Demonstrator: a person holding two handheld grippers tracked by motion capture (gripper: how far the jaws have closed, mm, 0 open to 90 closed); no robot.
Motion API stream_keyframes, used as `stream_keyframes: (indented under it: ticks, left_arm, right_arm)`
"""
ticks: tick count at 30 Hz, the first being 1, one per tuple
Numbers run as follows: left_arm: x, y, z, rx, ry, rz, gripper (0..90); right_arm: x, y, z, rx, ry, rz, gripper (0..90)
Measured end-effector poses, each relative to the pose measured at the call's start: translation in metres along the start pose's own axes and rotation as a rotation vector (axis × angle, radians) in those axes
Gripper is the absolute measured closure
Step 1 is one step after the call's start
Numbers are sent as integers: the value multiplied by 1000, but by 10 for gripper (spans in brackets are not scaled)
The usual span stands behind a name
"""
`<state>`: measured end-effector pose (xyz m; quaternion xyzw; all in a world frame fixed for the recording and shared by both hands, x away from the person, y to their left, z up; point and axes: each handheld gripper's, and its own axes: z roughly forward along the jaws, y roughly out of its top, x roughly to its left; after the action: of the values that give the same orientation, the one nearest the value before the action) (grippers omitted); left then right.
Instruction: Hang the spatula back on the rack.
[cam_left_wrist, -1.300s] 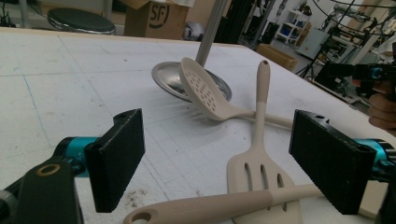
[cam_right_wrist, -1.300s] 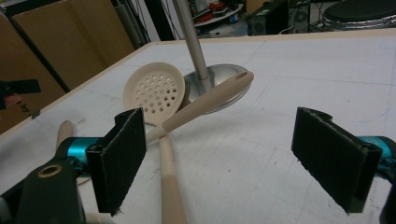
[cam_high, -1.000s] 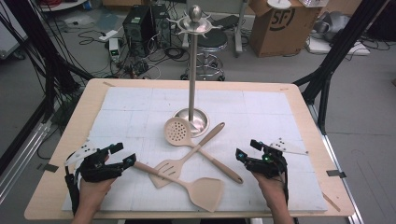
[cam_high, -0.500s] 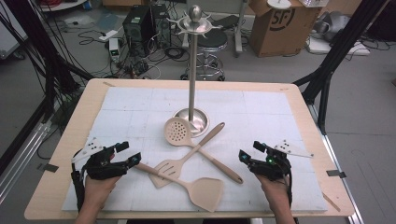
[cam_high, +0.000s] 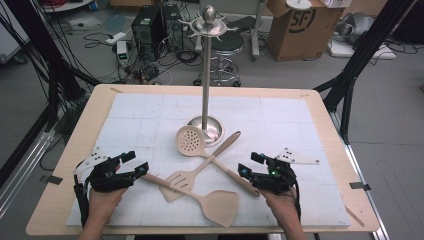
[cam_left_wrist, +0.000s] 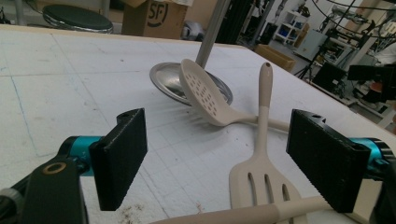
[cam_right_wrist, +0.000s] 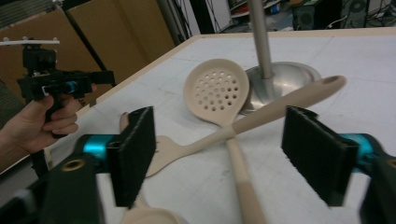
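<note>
A person sits at a light wooden table topped with a white foam mat, holding a black two-jaw gripper in each hand. On the mat, three beige utensils lie in a loose cluster in front of a tall steel utensil stand with a round dish base.

The perforated round skimmer spoon rests its head against the stand's base, and its handle runs toward the right gripper. The slotted spatula crosses over that handle. The solid flat spatula lies nearest the person — its handle end reaches to the left gripper.

The left gripper's jaws are spread wide with nothing pinched. The right gripper's jaws have just been closing a little but remain apart; the skimmer's handle lies between them in the right gripper view, ungrasped.
</note>
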<state>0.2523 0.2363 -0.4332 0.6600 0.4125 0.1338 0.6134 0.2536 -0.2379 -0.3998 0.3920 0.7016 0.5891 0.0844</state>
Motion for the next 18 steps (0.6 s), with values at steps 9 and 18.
stream_keyframes:
  ticks: [9,18]
  left_arm:
    - [0,0,-3,-9,4,0,210]
    - [-6,-2,-8,-9,-3,18,211]
  right_arm:
    - [24,-1,27,88,87,-27,428]
    - [44,5,57,206,152,-38,470]
